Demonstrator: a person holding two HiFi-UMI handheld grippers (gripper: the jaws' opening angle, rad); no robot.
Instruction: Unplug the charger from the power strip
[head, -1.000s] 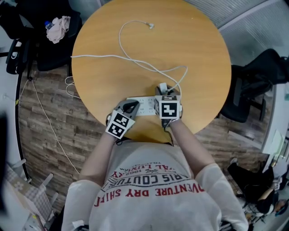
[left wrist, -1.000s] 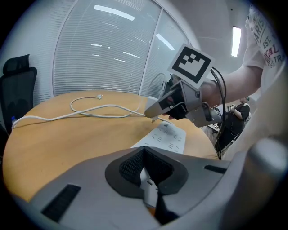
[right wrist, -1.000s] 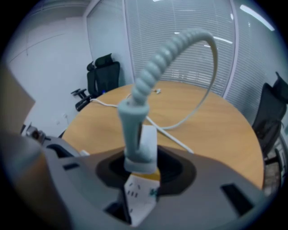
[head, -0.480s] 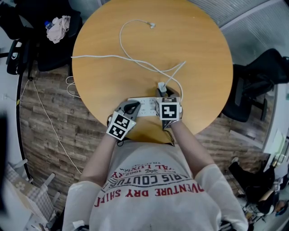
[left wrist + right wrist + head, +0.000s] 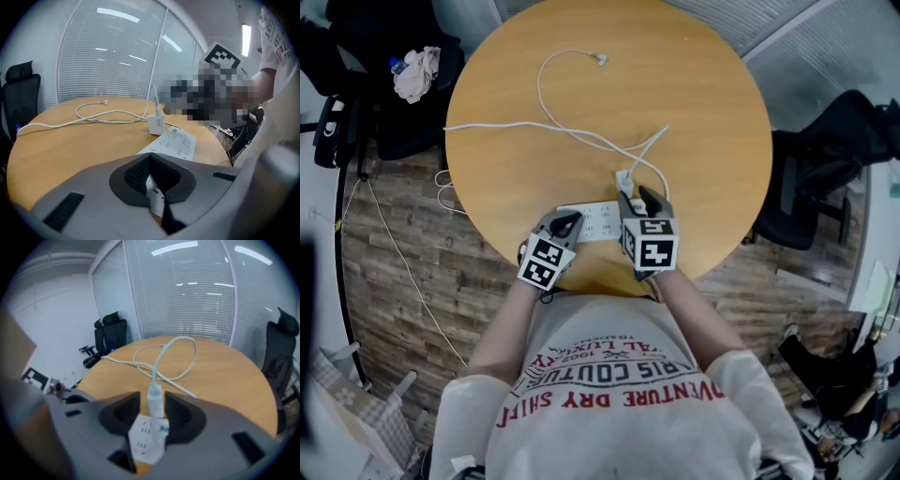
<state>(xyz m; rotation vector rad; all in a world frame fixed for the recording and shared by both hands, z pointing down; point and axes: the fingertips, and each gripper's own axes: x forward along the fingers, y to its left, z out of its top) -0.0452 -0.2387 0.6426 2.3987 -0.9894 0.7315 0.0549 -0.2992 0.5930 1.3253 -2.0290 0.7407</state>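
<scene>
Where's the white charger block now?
Head view, centre: white charger block just beyond the white power strip's right end, between the right gripper's jaws, which have just been opening.

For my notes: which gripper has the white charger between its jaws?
The right gripper: its jaws, which have just been opening, flank the charger; the left gripper is shut.

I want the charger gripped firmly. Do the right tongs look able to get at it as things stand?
Probably yes. The right tongs, which have just been opening, stand apart either side of the charger without pressing it; nothing lies between, and its cable trails away beyond.
</scene>
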